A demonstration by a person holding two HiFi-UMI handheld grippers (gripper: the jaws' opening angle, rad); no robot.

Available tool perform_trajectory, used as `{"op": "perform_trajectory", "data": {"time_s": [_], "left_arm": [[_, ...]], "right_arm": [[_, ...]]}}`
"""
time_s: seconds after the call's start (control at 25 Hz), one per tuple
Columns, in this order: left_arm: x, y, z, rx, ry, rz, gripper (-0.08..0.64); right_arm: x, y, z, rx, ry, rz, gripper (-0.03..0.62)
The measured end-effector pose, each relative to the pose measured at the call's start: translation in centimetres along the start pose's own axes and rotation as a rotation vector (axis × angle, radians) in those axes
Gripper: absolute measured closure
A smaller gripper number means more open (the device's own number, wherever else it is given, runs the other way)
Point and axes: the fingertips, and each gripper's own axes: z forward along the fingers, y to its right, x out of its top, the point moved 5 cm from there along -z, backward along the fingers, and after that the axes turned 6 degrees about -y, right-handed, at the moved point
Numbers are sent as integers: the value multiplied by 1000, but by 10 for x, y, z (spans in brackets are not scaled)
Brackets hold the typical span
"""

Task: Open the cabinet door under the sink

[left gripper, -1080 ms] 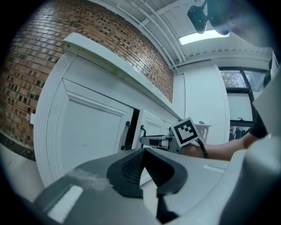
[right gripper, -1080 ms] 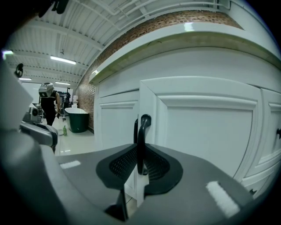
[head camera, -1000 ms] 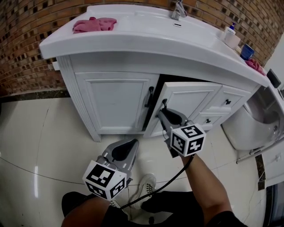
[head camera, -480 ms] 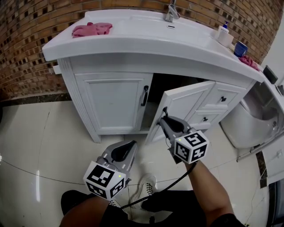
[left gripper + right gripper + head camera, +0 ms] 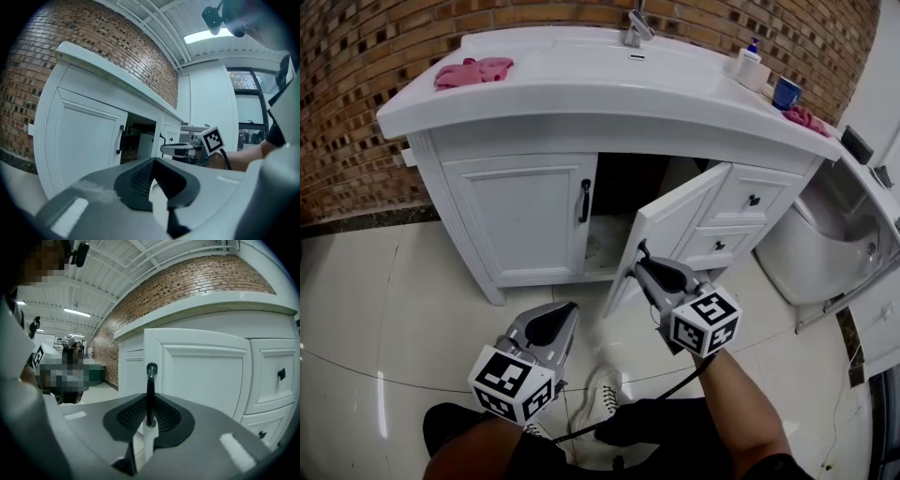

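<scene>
Jaws of my right gripper (image 5: 642, 253) pinch the upright black handle (image 5: 150, 390) of the half-open cabinet door (image 5: 670, 225) under the sink (image 5: 581, 89), hinged to my right; my left gripper (image 5: 567, 309), closed and empty, hangs farther back.

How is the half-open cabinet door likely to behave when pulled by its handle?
The cabinet door looks a rigid framed panel, so it likely swings without flexing. Its thin black handle, clamped in the right gripper, looks smooth and could slip.
</scene>
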Motion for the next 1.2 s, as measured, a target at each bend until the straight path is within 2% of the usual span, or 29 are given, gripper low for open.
{"op": "perform_trajectory", "data": {"time_s": [0.48, 0.72, 0.88, 1.08, 1.2], "left_arm": [[-1, 14, 11, -16, -21, 28, 557], [2, 25, 12, -38, -24, 24, 558], [-1, 26, 8, -16, -33, 30, 558], [-10, 30, 11, -4, -46, 20, 557], [-11, 34, 12, -3, -54, 17, 557]], "right_arm": [[-15, 5, -54, 44, 33, -4, 545], [-21, 10, -76, 27, 40, -8, 545], [-25, 16, -89, 24, 72, -19, 545], [-36, 27, -117, -61, 47, -34, 545], [-39, 33, -128, -126, 43, -5, 546]]}}
